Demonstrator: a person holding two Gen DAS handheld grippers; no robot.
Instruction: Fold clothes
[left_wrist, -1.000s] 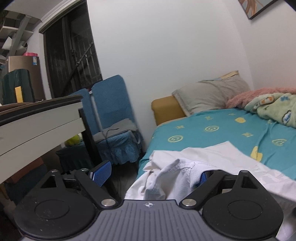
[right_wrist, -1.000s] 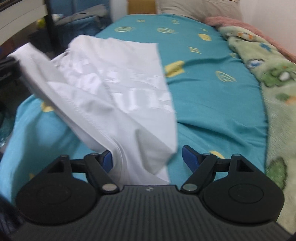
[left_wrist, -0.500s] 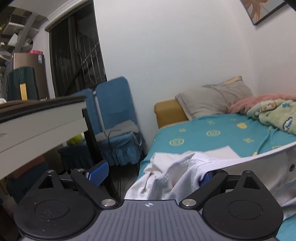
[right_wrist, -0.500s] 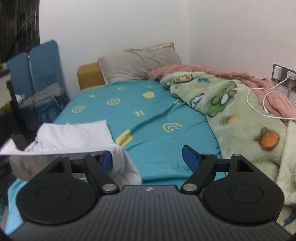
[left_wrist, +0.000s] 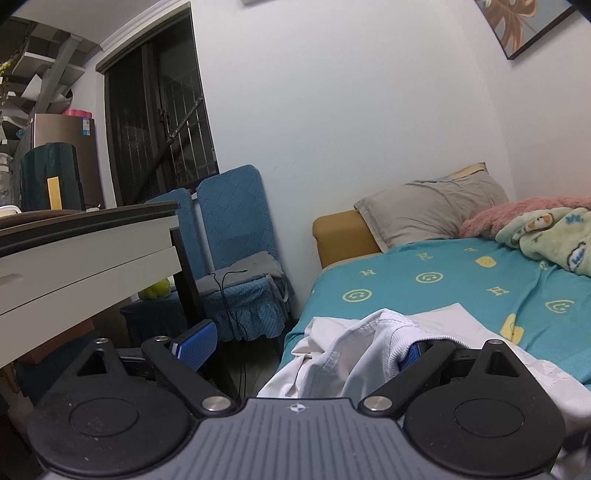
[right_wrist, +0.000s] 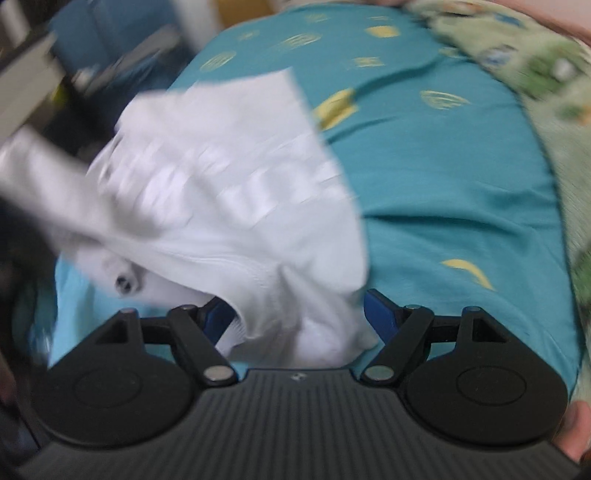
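Note:
A white T-shirt (left_wrist: 354, 350) lies bunched at the near edge of the bed, its ribbed collar draped over the right finger of my left gripper (left_wrist: 301, 349). That gripper is open, its blue pads far apart, the left one bare over the floor. In the blurred right wrist view the same shirt (right_wrist: 229, 192) spreads over the teal sheet (right_wrist: 443, 166), faint print showing. A fold of it hangs between the wide-apart fingers of my right gripper (right_wrist: 299, 315), which is open. The cloth rests against the left finger.
The bed (left_wrist: 461, 280) carries a grey pillow (left_wrist: 424, 214) and a green patterned blanket (left_wrist: 546, 236) on the right. A white desk (left_wrist: 85, 251) stands at left, with blue-covered chairs (left_wrist: 232, 229) between it and the bed. A thumb shows at the right wrist view's lower right corner.
The right gripper tipped up toward the pillow, then swung back down over the shirt, dragging the cloth; its view is now blurred. The left gripper rose slightly with the collar still draped on it.

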